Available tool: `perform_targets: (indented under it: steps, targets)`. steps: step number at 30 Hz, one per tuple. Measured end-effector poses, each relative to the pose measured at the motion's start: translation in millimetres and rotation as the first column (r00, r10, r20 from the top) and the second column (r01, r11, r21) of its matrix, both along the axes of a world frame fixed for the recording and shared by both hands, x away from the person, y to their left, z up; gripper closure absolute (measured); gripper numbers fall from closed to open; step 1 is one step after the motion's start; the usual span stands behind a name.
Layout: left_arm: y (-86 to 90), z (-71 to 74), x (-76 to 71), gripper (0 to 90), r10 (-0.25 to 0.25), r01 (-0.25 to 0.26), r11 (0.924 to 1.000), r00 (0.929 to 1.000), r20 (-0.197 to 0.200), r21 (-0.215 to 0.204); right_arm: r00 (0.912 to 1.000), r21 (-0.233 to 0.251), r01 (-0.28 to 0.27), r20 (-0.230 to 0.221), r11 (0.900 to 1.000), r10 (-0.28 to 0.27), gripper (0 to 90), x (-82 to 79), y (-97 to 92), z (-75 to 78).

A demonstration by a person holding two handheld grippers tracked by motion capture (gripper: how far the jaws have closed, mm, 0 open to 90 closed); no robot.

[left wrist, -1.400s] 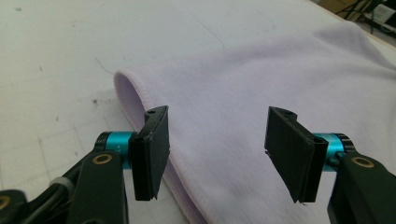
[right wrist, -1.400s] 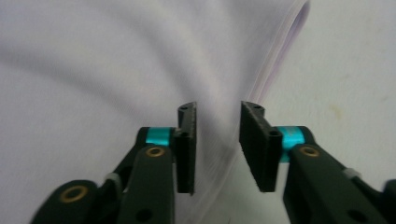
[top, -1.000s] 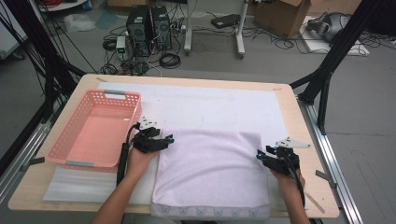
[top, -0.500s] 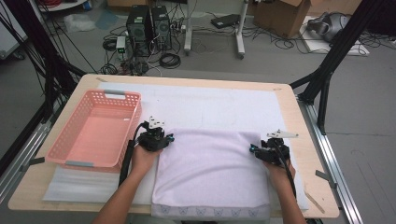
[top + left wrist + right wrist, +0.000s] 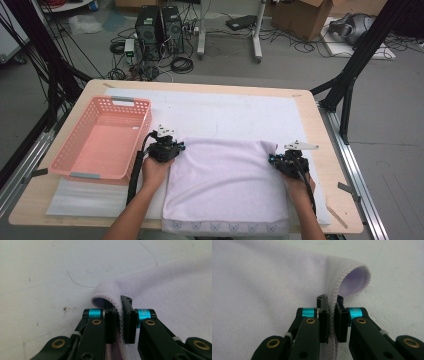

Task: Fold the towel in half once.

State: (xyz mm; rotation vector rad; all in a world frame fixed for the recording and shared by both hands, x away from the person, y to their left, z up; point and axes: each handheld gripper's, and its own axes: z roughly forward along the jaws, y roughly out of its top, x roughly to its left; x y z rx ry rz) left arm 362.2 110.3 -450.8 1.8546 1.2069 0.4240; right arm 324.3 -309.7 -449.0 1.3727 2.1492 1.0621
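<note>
Item: lilac towel (image 5: 225, 182), lying flat on the white mat (image 5: 225, 112) of your desk (image 5: 320, 150), pink basket (image 5: 100, 140) to its left.

Left claw (image 5: 120, 322): jaws have just been closing, now pinched on the towel's far left corner.

Right claw (image 5: 331, 322): likewise just closed, clamped on the far right corner hem.

Status: both corners look secured; you seem ready to lift for a fold.

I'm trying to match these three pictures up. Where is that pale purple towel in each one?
High view: the towel lies flat at the table's near middle.
Left gripper view: its edge runs up between the jaws.
Right gripper view: its hem stands pinched between the jaws.
Shared landmark: the white mat under it.
</note>
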Motion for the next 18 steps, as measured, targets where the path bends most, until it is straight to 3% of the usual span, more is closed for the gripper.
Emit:
perform_targets:
  steps: [3, 6, 10, 13, 14, 18]
  targets:
    - [-0.5, 0.8, -0.4, 83.0, 0.001, -0.001, 1.0, 0.9999, 0.015, 0.009, 1.0, -0.009, -0.002, 0.006, 1.0, 0.002, 84.2, -0.1, 0.6, 0.1]
    - [0.2, 3.6, 0.4, 83.3, 0.014, -0.013, 0.9998, 0.9995, 0.027, -0.014, 0.9999, -0.005, 0.005, 0.014, 1.0, -0.005, 84.4, -0.1, -0.1, 0.9]
    - [0.0, 9.5, 5.7, 83.7, 0.019, -0.018, 0.9996, 0.9992, 0.037, -0.02, 0.9987, 0.031, 0.021, 0.045, 0.9993, -0.023, 84.9, 2.4, -5.0, 3.8]
    - [-1.6, 17.2, 15.4, 83.8, 0.027, -0.026, 0.9996, 0.9984, 0.05, -0.011, 0.9976, 0.024, 0.024, 0.064, 0.9994, -0.026, 85.1, 7.4, -5.0, 6.5]
    - [-1.6, 19.5, 19.2, 83.8, 0.042, -0.04, 0.9988, 0.997, 0.066, -0.029, 0.9975, 0.025, 0.029, 0.064, 0.9993, -0.03, 85.1, 10.2, -4.7, 8.0]
    - [-1.6, 25.9, 37.4, 83.8, 0.068, -0.065, 0.9971, 0.9957, 0.063, -0.039, 0.995, 0.042, 0.04, 0.089, 0.9983, -0.044, 85.1, 26.0, -4.8, 17.8]
